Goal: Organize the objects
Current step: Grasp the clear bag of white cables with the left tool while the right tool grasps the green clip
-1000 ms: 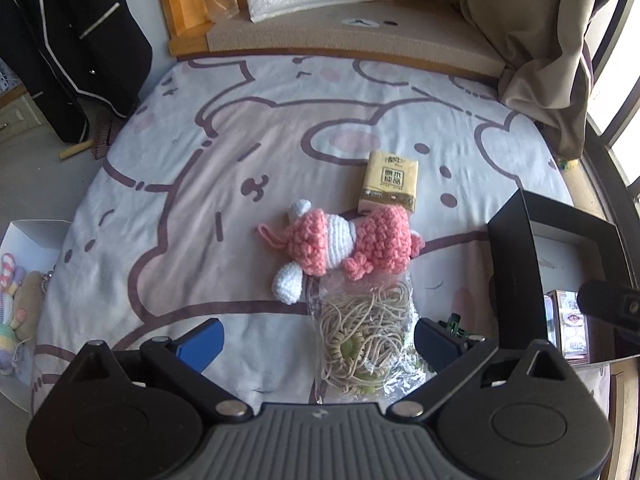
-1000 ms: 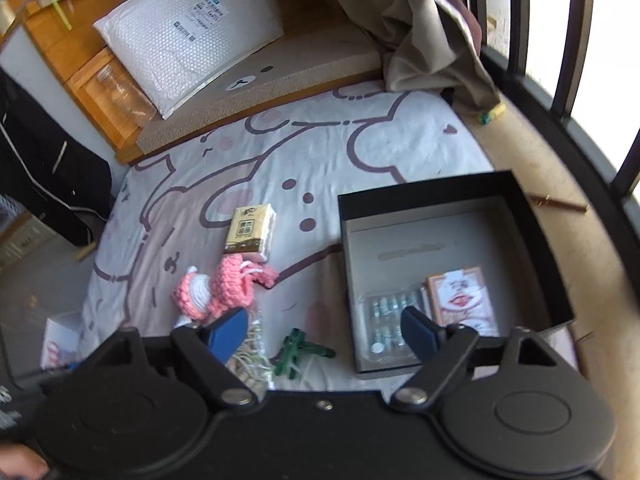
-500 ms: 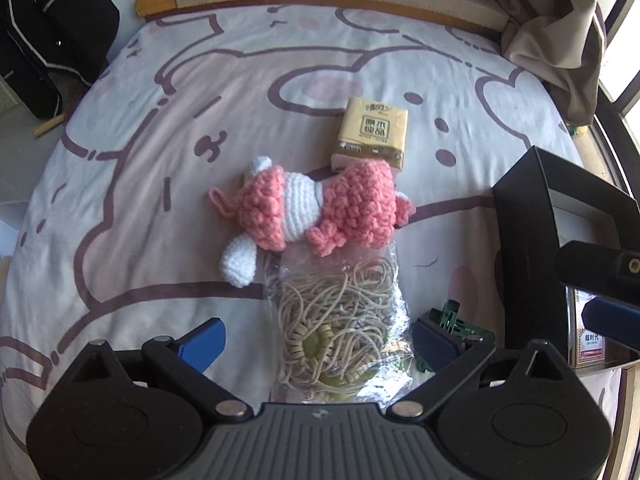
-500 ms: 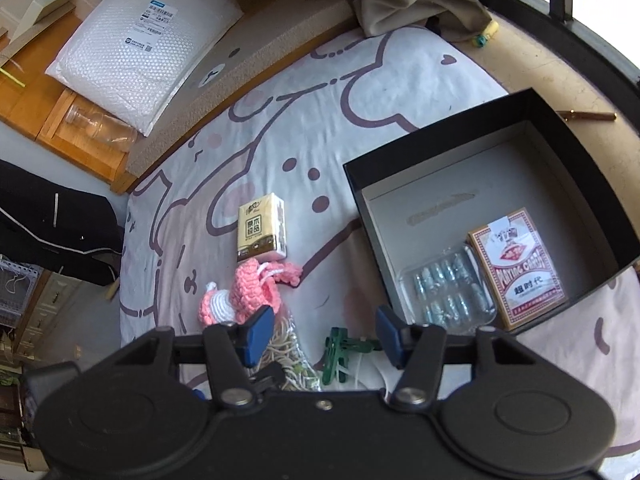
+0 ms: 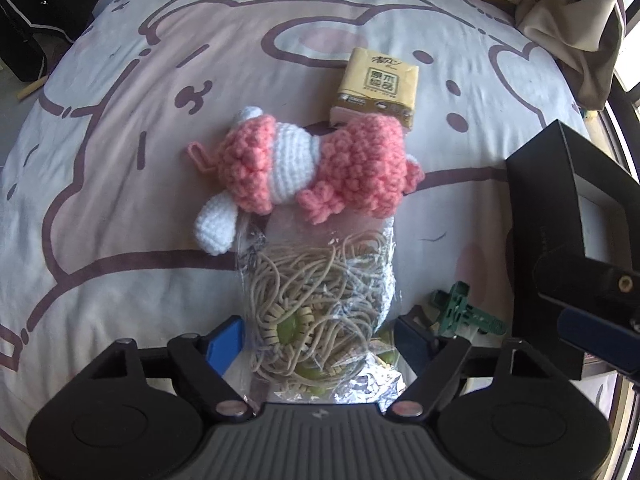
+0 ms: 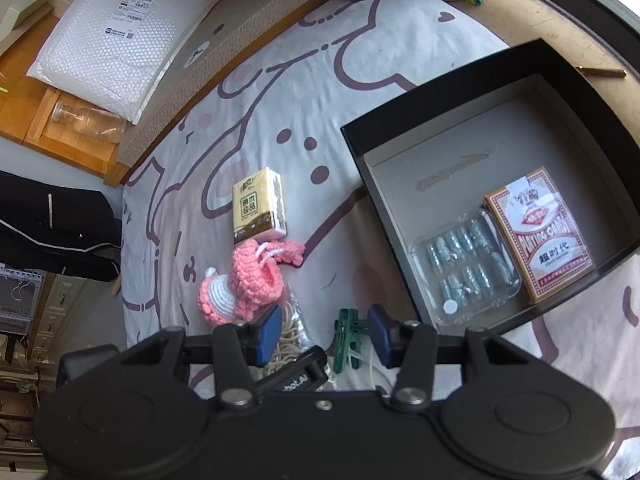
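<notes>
- While the blue-tipped left tongs (image 5: 320,344) are being closed, the clear crinkly bag of beige string (image 5: 320,300) is seen between them on the bed; a grip cannot be told.
- The right tongs (image 6: 324,334), also closing, are held open around the small green plastic clip (image 6: 347,340), beside the black cardboard box (image 6: 400,204).

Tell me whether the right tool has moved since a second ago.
Yes. The right tool has come down toward the green clip, jaws just closing around it; the black box now sits higher in its view.
</notes>
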